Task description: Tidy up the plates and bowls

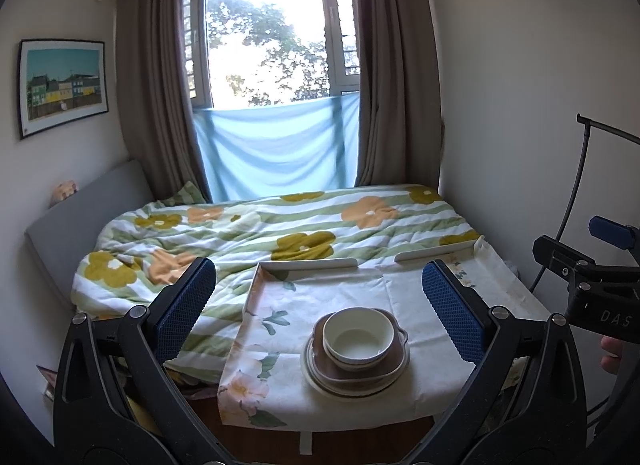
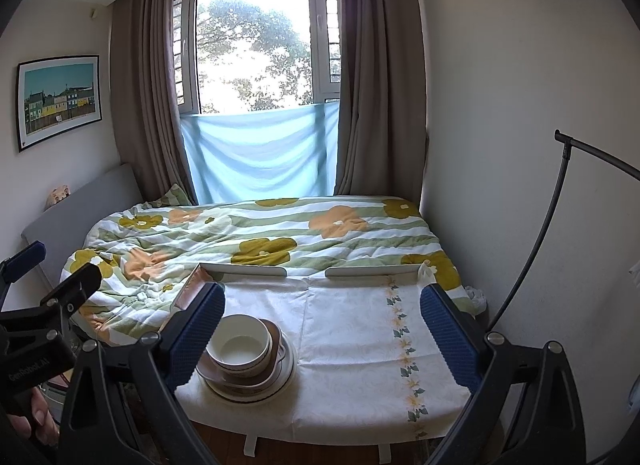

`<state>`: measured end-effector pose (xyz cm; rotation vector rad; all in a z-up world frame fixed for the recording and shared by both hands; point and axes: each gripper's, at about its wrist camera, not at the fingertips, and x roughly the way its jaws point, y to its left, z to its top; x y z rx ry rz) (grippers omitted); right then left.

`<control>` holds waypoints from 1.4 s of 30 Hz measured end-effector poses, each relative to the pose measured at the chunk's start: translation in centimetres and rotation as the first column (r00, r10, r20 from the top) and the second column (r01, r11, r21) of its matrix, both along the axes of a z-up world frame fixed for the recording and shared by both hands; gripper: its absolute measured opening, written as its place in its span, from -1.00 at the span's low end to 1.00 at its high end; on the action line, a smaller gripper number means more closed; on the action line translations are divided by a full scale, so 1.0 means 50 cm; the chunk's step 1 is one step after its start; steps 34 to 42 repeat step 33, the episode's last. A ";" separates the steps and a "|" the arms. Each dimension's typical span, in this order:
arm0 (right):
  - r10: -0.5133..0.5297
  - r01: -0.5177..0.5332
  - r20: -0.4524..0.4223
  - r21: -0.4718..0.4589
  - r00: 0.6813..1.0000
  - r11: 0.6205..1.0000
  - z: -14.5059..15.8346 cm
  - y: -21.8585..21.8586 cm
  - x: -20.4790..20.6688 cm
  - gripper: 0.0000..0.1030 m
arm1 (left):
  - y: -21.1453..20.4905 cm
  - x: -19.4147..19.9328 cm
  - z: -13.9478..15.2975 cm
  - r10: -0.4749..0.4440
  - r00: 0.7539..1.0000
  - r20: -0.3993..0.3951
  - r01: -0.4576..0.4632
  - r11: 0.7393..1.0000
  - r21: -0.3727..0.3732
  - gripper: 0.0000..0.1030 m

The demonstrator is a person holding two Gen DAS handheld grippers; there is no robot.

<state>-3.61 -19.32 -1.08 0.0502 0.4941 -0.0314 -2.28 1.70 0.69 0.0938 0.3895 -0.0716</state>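
Since bowl [image 1: 355, 341] sits nested on plates [image 1: 354, 379] near tabletop [image 1: 320, 297] edge, left claw [image 1: 320, 313] and right claw [image 2: 322, 339] hover agape, empty.

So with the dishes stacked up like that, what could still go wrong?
The bowl sits atop a brown dish and plate; nudging any could shift the whole stack. The stack stands near the tray's front edge, so a pull toward the camera might tip it off. Both grippers, left and right, are open and empty.
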 end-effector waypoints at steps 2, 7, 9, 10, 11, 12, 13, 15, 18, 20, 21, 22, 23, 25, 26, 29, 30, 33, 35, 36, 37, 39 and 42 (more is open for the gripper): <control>0.000 0.000 -0.001 0.000 1.000 1.000 0.000 -0.001 0.002 0.89 | 0.000 0.000 0.001 0.000 1.000 0.000 0.000 1.000 -0.001 0.99; -0.001 0.001 -0.001 0.000 1.000 1.000 -0.001 0.000 0.002 0.89 | 0.005 0.001 0.001 0.001 1.000 0.001 -0.001 1.000 -0.002 0.99; -0.002 0.002 0.000 0.000 1.000 1.000 0.000 -0.001 0.003 0.89 | 0.007 0.002 0.000 0.002 1.000 0.001 -0.002 1.000 -0.001 0.99; -0.001 0.001 0.000 0.001 1.000 1.000 -0.001 -0.001 0.003 0.89 | 0.005 0.001 0.001 0.000 1.000 0.002 0.000 1.000 -0.001 0.99; -0.001 0.001 -0.001 0.000 1.000 1.000 -0.001 -0.001 0.003 0.89 | 0.008 0.001 0.001 -0.001 1.000 0.003 0.001 1.000 -0.003 0.99; -0.002 0.002 -0.001 0.000 1.000 1.000 -0.001 -0.001 0.004 0.89 | 0.008 0.002 0.001 -0.004 1.000 0.004 0.004 1.000 -0.004 0.99; -0.002 0.002 0.000 0.000 1.000 1.000 -0.001 -0.001 0.003 0.89 | 0.012 0.003 0.002 -0.003 1.000 0.005 0.003 1.000 -0.005 0.99; 0.000 0.000 -0.001 0.000 1.000 1.000 -0.001 -0.001 0.004 0.89 | 0.017 0.002 0.005 0.007 1.000 0.010 -0.007 1.000 -0.003 0.99; 0.000 0.000 -0.001 0.001 1.000 1.000 0.000 -0.002 0.005 0.89 | 0.025 0.001 0.008 0.018 1.000 0.018 -0.018 1.000 -0.001 0.99; 0.001 -0.001 -0.002 0.000 1.000 1.000 -0.001 -0.001 0.004 0.89 | 0.027 -0.001 0.011 0.021 0.999 0.027 -0.021 1.000 0.004 0.99; 0.001 -0.001 -0.004 0.000 1.000 1.000 0.000 -0.003 0.005 0.89 | 0.025 -0.001 0.011 0.023 0.999 0.030 -0.023 1.000 0.005 0.99; -0.001 0.001 -0.005 0.000 1.000 1.000 -0.002 -0.003 0.007 0.89 | 0.025 -0.001 0.012 0.024 0.999 0.032 -0.024 1.000 0.006 0.99; -0.001 0.001 -0.005 0.001 1.000 1.000 -0.003 -0.002 0.008 0.89 | 0.026 0.000 0.012 0.024 0.999 0.034 -0.025 1.000 0.006 0.99; 0.000 0.000 -0.006 0.000 1.000 1.000 -0.002 -0.002 0.008 0.89 | 0.025 0.002 0.012 0.023 0.999 0.032 -0.023 1.000 0.007 0.99; 0.000 0.000 -0.006 0.001 1.000 1.000 -0.002 -0.004 0.009 0.89 | 0.023 0.001 0.012 0.020 0.999 0.030 -0.021 1.000 0.007 0.99; -0.001 0.001 -0.010 0.002 1.000 1.000 -0.006 -0.004 0.011 0.89 | 0.017 0.001 0.008 0.024 0.999 0.031 -0.024 0.999 0.024 0.99; -0.002 0.003 -0.011 0.003 1.000 1.000 -0.008 -0.005 0.011 0.89 | 0.014 -0.001 0.006 0.023 0.999 0.032 -0.024 0.999 0.029 0.99; -0.006 0.007 -0.023 0.008 1.000 1.000 -0.020 -0.007 0.012 0.89 | 0.009 -0.001 -0.002 0.022 0.999 0.031 -0.023 0.999 0.033 0.99; -0.006 0.007 -0.023 0.008 1.000 1.000 -0.020 -0.007 0.012 0.89 | 0.009 -0.001 -0.002 0.022 0.999 0.031 -0.023 0.999 0.033 0.99; -0.006 0.007 -0.023 0.008 1.000 1.000 -0.020 -0.007 0.012 0.89 | 0.009 -0.001 -0.002 0.022 0.999 0.031 -0.023 0.999 0.033 0.99; -0.006 0.007 -0.023 0.008 1.000 1.000 -0.020 -0.007 0.012 0.89 | 0.009 -0.001 -0.002 0.022 0.999 0.031 -0.023 0.999 0.033 0.99; -0.006 0.007 -0.023 0.008 1.000 1.000 -0.020 -0.007 0.012 0.89 | 0.009 -0.001 -0.002 0.022 0.999 0.031 -0.023 0.999 0.033 0.99; -0.006 0.007 -0.023 0.008 1.000 1.000 -0.020 -0.007 0.012 0.89 | 0.009 -0.001 -0.002 0.022 0.999 0.031 -0.023 0.999 0.033 0.99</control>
